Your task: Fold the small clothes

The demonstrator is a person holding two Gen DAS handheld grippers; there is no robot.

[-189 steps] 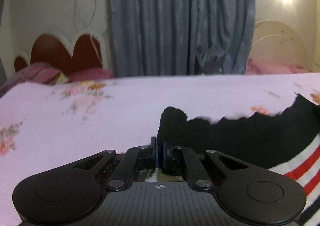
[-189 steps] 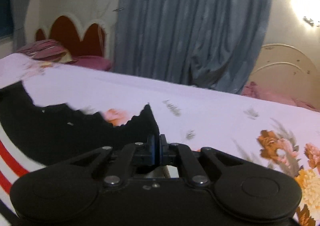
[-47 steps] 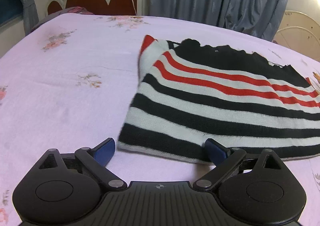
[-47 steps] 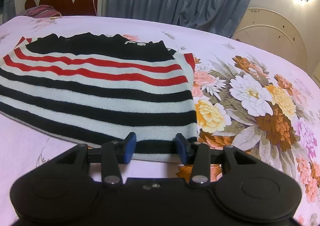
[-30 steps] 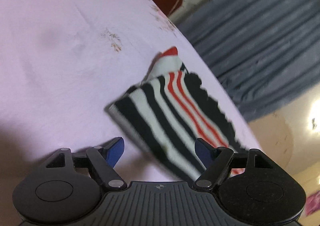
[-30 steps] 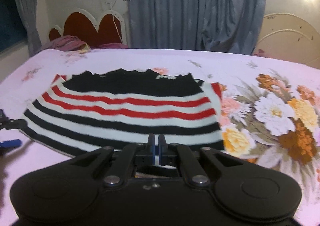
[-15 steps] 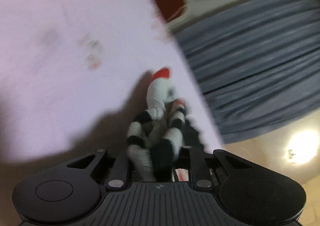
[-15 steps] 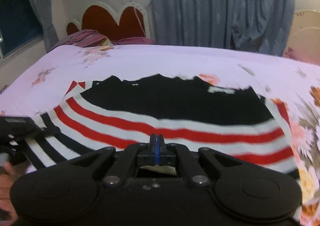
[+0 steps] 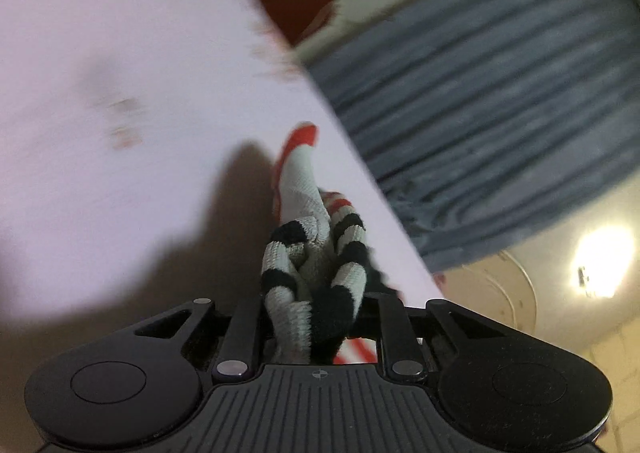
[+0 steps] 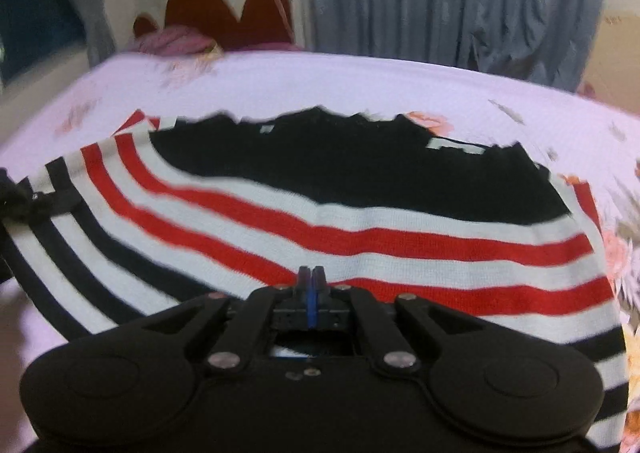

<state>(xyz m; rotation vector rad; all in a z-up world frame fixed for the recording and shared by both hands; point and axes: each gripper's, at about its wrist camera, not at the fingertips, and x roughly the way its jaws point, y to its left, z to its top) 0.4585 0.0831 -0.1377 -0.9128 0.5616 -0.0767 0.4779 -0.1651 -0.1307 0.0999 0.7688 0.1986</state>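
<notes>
Left tongs (image 9: 310, 317) clamp a bunched corner of the black, white and red striped knit garment (image 10: 320, 221) lying on the lilac floral bed (image 10: 360, 89). Right tongs (image 10: 310, 295) are closed, apparently on its near hem, though blur obscures contact. Advise carrying both edges level for an even fold.

Both views close, facing striped sweater (image 10: 360, 237)

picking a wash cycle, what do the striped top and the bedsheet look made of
Striped sweater: looks like soft knit, likely cotton or acrylic; ribbed stitch rows show where it bunches in the left claw. Bedsheet: smooth, matte printed woven cloth, fibre unclear.
</notes>
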